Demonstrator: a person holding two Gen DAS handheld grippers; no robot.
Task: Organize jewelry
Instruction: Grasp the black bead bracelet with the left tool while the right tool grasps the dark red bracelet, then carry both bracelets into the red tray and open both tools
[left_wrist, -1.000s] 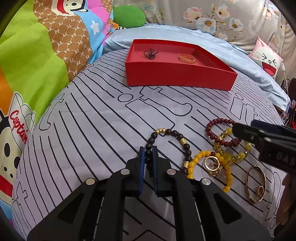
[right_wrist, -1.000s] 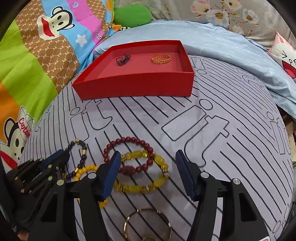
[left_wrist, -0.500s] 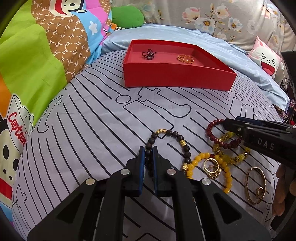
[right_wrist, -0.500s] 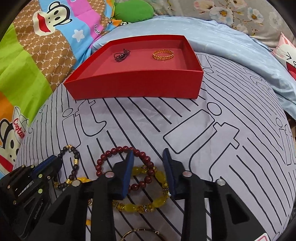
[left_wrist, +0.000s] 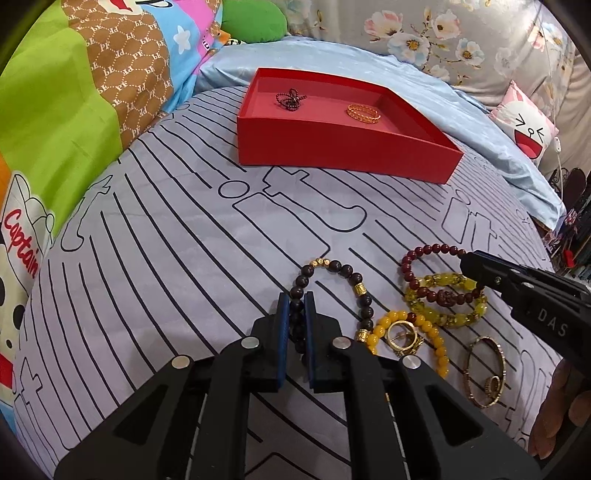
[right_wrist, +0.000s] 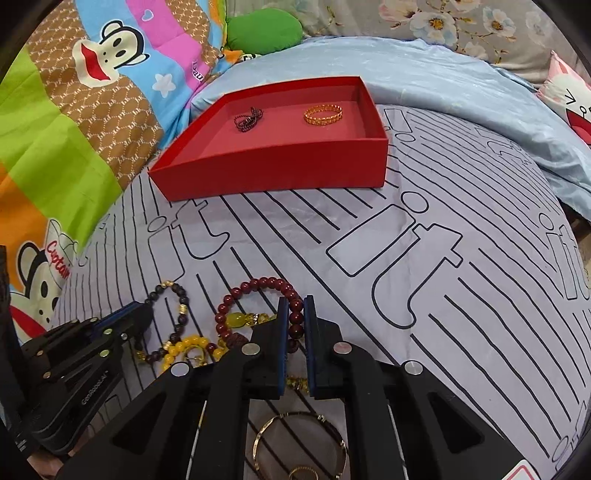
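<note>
**Two bracelets gripped, tray not yet reached**

Left wrist view: left tongs (left_wrist: 295, 314), narrow, pinch the dark bead bracelet (left_wrist: 345, 272), its loop lying ahead of the tips on the bedsheet (left_wrist: 166, 258). Red tray (left_wrist: 347, 146) well ahead, holding a gold bangle (left_wrist: 364, 112) and a dark chain (left_wrist: 290, 99).

Right wrist view: right tongs (right_wrist: 295, 317) clamped on the red bead bracelet (right_wrist: 258, 286), a yellow bracelet (right_wrist: 240, 320) just left. Step: pick-up. Next, likely: lift both clear, carry forward to the tray. Quilt (right_wrist: 74, 129) and pillows beyond.
</note>
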